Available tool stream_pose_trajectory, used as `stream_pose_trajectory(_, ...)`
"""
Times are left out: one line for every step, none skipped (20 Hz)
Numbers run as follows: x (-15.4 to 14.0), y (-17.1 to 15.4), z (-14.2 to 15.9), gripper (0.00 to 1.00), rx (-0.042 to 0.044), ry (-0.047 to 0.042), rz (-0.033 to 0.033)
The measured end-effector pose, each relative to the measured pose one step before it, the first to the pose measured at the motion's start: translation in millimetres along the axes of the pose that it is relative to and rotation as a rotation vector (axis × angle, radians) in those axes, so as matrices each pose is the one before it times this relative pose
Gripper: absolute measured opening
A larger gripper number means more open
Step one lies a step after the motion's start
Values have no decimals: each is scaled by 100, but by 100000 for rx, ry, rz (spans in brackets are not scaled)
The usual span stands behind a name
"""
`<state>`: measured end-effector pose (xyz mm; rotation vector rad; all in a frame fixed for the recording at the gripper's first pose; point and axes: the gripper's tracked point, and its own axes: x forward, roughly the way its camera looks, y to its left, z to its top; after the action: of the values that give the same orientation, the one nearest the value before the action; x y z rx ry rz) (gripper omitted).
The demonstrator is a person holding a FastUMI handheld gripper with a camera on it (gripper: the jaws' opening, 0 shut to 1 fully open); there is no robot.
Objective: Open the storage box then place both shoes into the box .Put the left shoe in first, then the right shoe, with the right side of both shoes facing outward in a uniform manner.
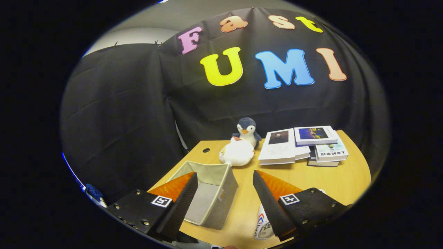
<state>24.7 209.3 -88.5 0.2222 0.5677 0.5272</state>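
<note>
Gripper [225, 204] up high, fingers spread wide apart, nothing between them. Just under the left finger sits the fabric storage box [211, 193], lid off, top open, apparently empty inside as far as shows. Under the right finger peeks a white shoe [262, 226] with a printed side, mostly hidden. So the box looks open and the shoe-loading step seems up next: drop down, close on the left shoe, though which shoe this is I can't tell. Beyond, a white plush [237, 153], a penguin toy [247, 130], stacked books [301, 145] on the wooden table [346, 180].
</note>
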Motion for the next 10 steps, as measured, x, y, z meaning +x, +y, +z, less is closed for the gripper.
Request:
stream_pose_trajectory(-84, -962, -387, 98, -179, 631, -1674)
stream_pose_trajectory(-43, -908, -446, 98, -235, 542, -1769)
stream_pose_trajectory(20, -868, -499, 97, -158, 986, -1510)
stream_pose_trajectory(-19, -668, -704, 98, -29, 1572, -1069)
stream_pose_trajectory(23, -659, -584, 98, 63, 1261, -849)
stream_pose_trajectory(-21, -607, -669, 98, -114, 1253, -805)
stream_pose_trajectory(126, -656, -621, 98, -452, 1137, -1084)
stream_pose_trajectory(113, -728, -705, 98, -553, 1258, -1207)
stream_pose_trajectory(257, -655, -814, 98, -371, 2036, -549)
stream_pose_trajectory(331, -487, -1110, 98, -366, 3037, -411)
